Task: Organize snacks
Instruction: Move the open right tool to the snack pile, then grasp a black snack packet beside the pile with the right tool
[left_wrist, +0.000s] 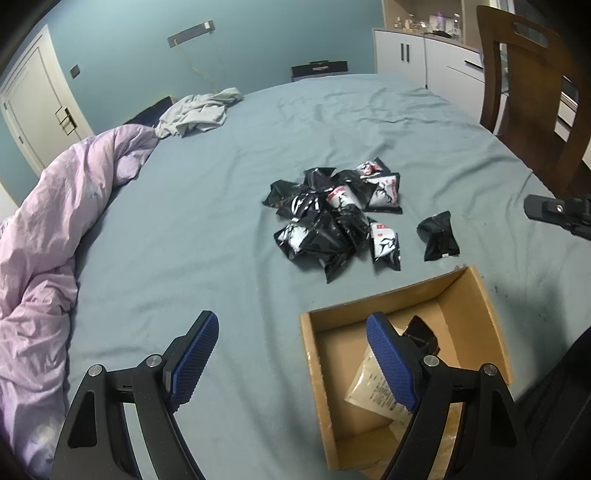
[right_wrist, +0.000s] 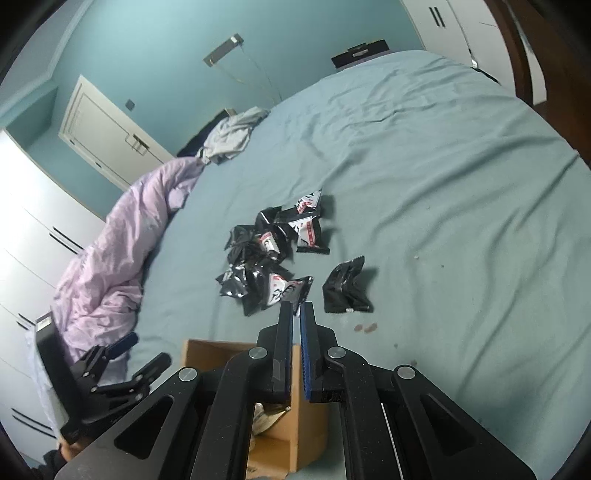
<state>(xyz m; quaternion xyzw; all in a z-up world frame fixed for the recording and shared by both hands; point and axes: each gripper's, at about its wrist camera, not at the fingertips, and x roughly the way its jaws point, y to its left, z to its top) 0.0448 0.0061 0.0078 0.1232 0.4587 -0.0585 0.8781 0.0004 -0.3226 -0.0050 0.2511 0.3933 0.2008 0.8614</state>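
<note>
Between picks. My right tongs (right_wrist: 296, 317) are fully closed with nothing in them, hanging above the cardboard box (left_wrist: 476, 295) and aimed toward the snacks. My left tongs (left_wrist: 291, 354) are spread wide and empty, one finger over the bed sheet (left_wrist: 221, 221), the other over the box's open top.

The box sits on the bed near me, with a beige packet (left_wrist: 369, 387) and a dark packet (left_wrist: 421, 334) already inside. The snack pile (left_wrist: 332, 218) is still on the sheet beyond the box; one black packet (right_wrist: 347, 286) lies apart, to the right of the pile.

Next, I reckon: open the right tongs, drop onto that stray packet, pinch a crimped edge, carry it to the box. Foil is slick and puffy, so a grip across the middle may slip.
</note>
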